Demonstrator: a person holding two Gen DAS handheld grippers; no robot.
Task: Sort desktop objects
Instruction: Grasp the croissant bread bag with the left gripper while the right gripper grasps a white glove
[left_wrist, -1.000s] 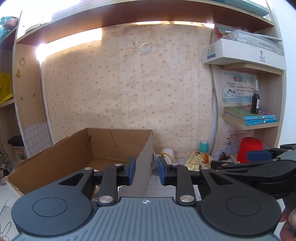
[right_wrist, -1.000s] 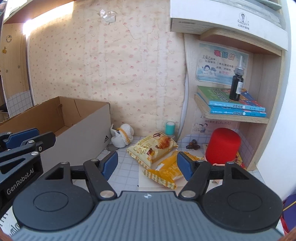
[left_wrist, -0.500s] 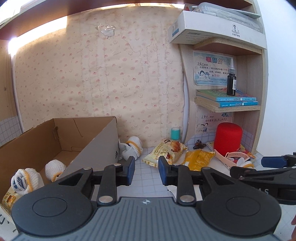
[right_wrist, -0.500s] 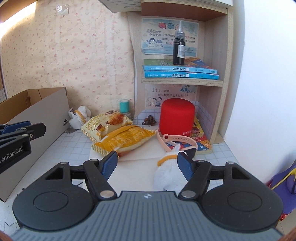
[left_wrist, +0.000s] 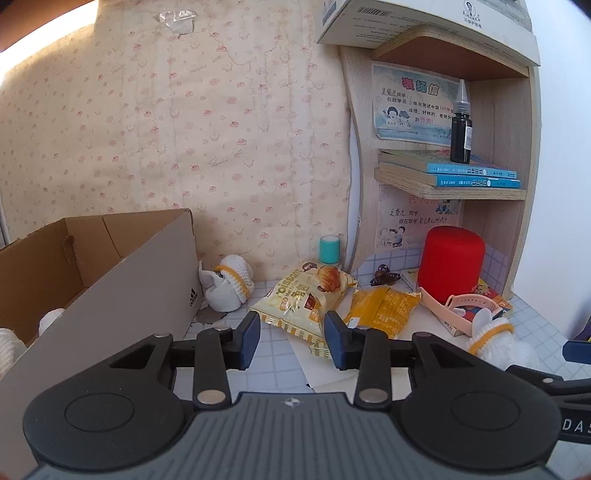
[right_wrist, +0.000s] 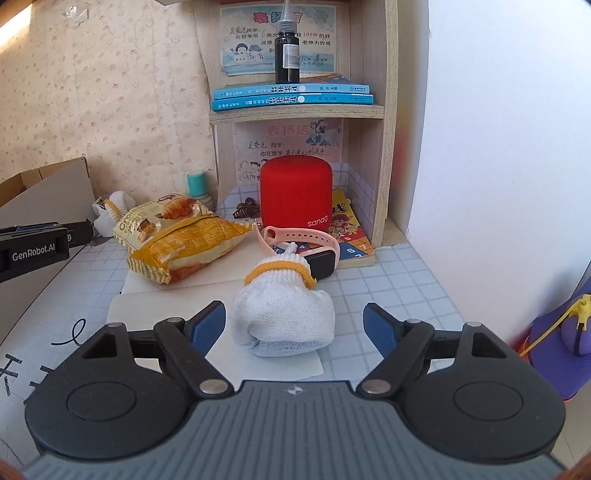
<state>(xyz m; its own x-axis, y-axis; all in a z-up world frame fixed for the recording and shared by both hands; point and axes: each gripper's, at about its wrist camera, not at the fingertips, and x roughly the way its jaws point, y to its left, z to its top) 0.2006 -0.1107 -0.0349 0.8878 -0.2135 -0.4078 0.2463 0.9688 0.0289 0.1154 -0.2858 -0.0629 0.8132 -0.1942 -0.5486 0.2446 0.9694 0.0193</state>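
Left wrist view: the left gripper (left_wrist: 291, 338) was held level above the tiled desk (left_wrist: 273, 373), its fingers a modest gap apart with nothing between them. It pointed at a croissant snack bag (left_wrist: 306, 297) printed "oissant". To its left stood an open cardboard box (left_wrist: 122, 280) bearing an adidas logo, with two white rolled items partly visible inside. One rolled white glove (left_wrist: 231, 282) with a yellow cuff lay against the box's corner. One orange snack bag (left_wrist: 382, 308), one brown hair clip (left_wrist: 386, 275) and one teal-capped container (left_wrist: 330, 251) were counted.

Right wrist view: the right gripper (right_wrist: 293, 326) was held low, jaws spread wide on either side of a second rolled white glove (right_wrist: 284, 314), neither pad touching it. The glove rested on white paper (right_wrist: 155, 302). Behind it lay one pink smartwatch (right_wrist: 310, 251) and one red speaker (right_wrist: 295, 195) marked "sanag". Two blue books (right_wrist: 291, 94) carried one dark dropper bottle (right_wrist: 287, 48). The other gripper's body read "GenRobot.AI".
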